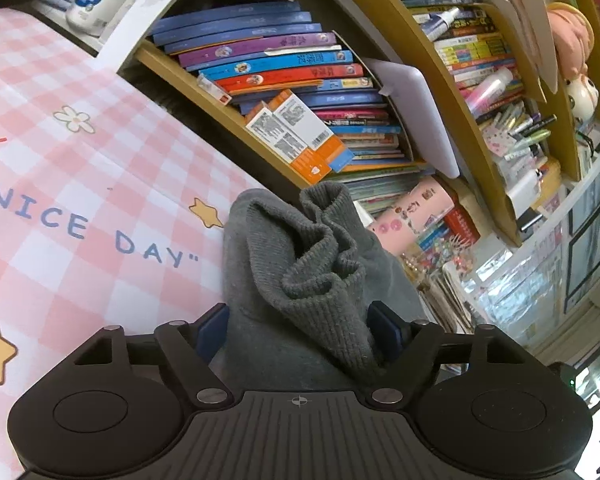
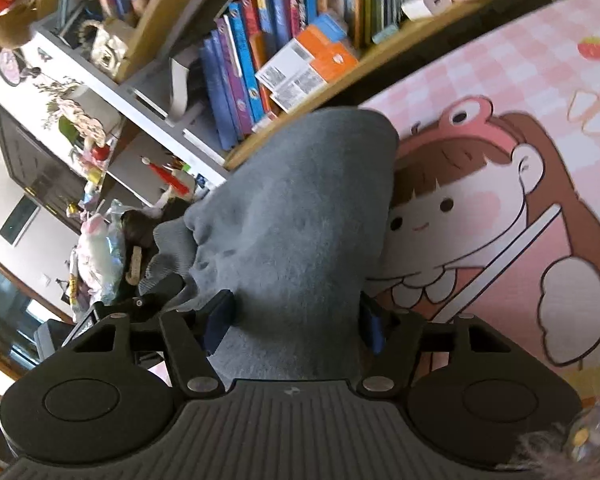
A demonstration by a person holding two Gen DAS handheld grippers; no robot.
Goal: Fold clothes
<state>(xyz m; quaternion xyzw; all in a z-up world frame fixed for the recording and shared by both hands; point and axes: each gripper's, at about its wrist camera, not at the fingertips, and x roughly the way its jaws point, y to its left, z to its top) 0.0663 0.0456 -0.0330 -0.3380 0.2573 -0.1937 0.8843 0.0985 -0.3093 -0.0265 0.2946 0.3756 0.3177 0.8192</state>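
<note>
Left gripper (image 1: 300, 332) clamped on a grey knit garment (image 1: 300, 264); both blue-padded fingers (image 1: 384, 330) press into bunched cloth, with a ribbed cuff or hem crumpled up between them. Garment held raised off the tabletop (image 1: 80, 184), which carries a pink-and-white checked cover printed with stars, a flower and the words "NICE DAY". Right gripper (image 2: 296, 320) likewise closed on the same grey garment (image 2: 300, 208): smooth fleece-like face fills the gap between its fingers (image 2: 220, 316), a ribbed edge hanging off to the left side. From the right wrist view the cloth rises as a rounded hump in front of the camera, tabletop (image 2: 520, 92) lying beyond and to the right, here showing a cartoon child in a frog hat. Behind the tabletop, wooden bookshelf (image 1: 452, 92) packed with thin picture books (image 1: 260, 60), orange boxes (image 1: 300, 136) resting at the shelf's front. Frames tilted; right view somewhat blurred.
</note>
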